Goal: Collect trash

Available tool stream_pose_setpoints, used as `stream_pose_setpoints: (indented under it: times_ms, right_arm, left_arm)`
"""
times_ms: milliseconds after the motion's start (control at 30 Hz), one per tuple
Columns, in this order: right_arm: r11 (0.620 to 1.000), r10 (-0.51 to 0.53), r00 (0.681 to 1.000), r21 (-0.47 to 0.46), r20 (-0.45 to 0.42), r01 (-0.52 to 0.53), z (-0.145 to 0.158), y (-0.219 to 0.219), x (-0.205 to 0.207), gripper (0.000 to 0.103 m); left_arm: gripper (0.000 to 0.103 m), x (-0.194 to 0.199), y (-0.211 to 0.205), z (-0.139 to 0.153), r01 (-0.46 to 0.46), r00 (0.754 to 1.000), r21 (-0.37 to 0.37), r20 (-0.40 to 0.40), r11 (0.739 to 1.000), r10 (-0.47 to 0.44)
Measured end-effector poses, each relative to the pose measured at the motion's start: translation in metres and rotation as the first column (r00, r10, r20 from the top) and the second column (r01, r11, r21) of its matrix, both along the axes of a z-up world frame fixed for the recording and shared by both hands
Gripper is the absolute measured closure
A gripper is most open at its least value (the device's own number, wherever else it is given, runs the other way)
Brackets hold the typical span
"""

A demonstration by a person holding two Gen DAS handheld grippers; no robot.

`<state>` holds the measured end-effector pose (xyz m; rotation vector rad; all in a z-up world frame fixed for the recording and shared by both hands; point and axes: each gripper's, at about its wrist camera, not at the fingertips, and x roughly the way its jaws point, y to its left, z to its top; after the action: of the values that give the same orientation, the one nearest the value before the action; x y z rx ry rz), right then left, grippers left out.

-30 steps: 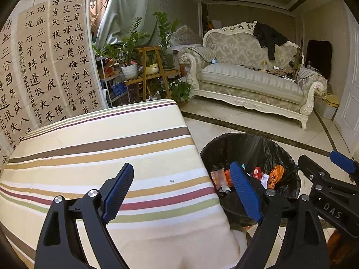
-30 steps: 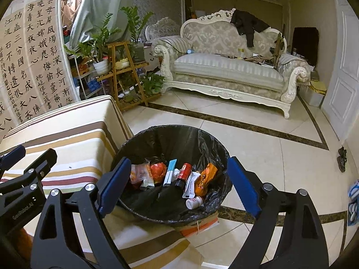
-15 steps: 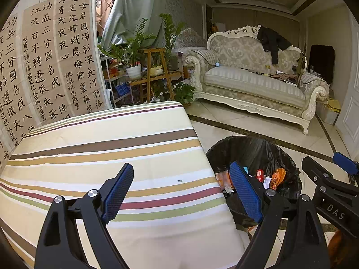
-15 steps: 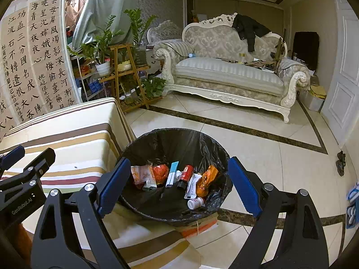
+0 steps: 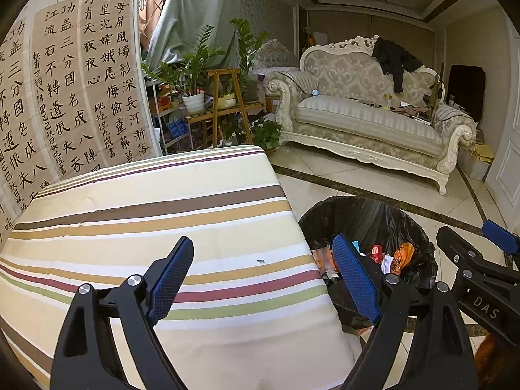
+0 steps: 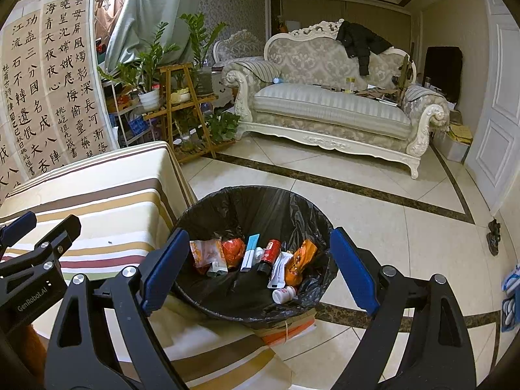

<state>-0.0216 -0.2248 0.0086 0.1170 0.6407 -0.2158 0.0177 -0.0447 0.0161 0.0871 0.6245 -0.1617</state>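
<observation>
Jaws wide, empty: left gripper (image 5: 263, 279), right gripper (image 6: 260, 271).

Both views drifted slightly: bin (image 6: 253, 250) sits a bit lower in frame now; nothing else moved.

Striped woven tablecloth (image 5: 156, 214), matt. Glossy crinkled black plastic bin liner (image 6: 260, 208). Polished stone floor tiles (image 6: 406, 227). Matt black plastic gripper arms, textured blue pads (image 6: 164, 268). Damask sofa (image 6: 328, 97), carved frame.
</observation>
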Motion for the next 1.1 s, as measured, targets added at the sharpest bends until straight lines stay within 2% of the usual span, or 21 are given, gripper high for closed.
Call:
stream_pose_setpoints:
  times_ms: [1100]
  right_arm:
    - [1.0,0.001,1.0,-0.003,-0.003,-0.001,0.0004,0.0009,0.0018,0.017]
  left_arm:
    - [0.018,0.0025,0.0014,-0.0074,-0.002,1.0,-0.01,-0.016,1.0,0.002]
